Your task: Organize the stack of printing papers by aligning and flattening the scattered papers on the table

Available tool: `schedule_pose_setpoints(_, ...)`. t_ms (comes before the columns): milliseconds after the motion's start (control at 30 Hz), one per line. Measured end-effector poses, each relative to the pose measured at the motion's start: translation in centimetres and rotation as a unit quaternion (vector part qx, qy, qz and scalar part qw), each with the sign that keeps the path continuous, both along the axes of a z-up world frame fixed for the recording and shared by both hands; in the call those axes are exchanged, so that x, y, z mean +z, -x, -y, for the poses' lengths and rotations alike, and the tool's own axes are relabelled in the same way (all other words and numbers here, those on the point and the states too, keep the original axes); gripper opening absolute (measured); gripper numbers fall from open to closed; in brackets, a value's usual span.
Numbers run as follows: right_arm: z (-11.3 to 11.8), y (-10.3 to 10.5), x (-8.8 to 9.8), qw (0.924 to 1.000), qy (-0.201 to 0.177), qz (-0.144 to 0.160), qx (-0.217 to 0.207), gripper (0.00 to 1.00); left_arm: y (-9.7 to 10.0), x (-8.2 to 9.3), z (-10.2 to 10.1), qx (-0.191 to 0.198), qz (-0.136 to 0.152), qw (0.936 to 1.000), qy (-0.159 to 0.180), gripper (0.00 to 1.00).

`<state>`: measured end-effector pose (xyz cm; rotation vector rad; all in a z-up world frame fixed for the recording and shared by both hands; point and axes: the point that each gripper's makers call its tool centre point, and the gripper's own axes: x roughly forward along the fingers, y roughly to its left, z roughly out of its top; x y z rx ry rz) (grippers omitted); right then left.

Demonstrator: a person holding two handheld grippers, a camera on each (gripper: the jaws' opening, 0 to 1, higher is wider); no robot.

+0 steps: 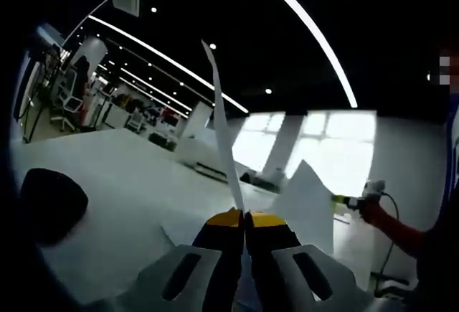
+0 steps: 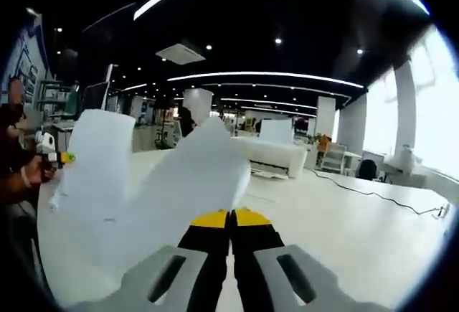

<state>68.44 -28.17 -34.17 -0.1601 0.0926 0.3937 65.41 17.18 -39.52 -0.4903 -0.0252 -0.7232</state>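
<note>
While both tools were raised above the white table (image 1: 129, 176), the left gripper (image 1: 244, 218) had its yellow-tipped jaws clamped on the sheets of printing paper (image 1: 222, 133), seen edge-on and rising upright. The right gripper (image 2: 230, 216) was likewise pinched on the paper, which curled up and leftward.

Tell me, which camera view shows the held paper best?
The right gripper view: the paper faces the camera broadly, rising from the right gripper. The left gripper view catches paper edge-on, as a thin strip above the left gripper.
</note>
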Motion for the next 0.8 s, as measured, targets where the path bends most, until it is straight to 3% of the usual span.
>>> schedule_pose_setpoints(200,-0.1,1.4,0.3,0.9999,0.013,0.004,0.009,0.00,-0.1,-0.1,0.0,0.001,-0.001,1.0000,-0.001,0.06)
schedule_pose_setpoints(367,0.5,2.3,1.9,0.9996,0.019,0.018,0.006,0.00,-0.1,-0.1,0.0,0.002,-0.002,1.0000,-0.002,0.06)
schedule_pose_setpoints(600,-0.4,3.8,4.5,0.9984,0.028,0.043,0.021,0.00,-0.1,-0.1,-0.1,0.003,-0.002,1.0000,-0.001,0.06)
schedule_pose_setpoints(800,-1.5,4.0,5.0,0.9979,0.035,0.044,0.032,0.00,-0.1,0.0,-0.1,0.002,-0.001,1.0000,0.000,0.06)
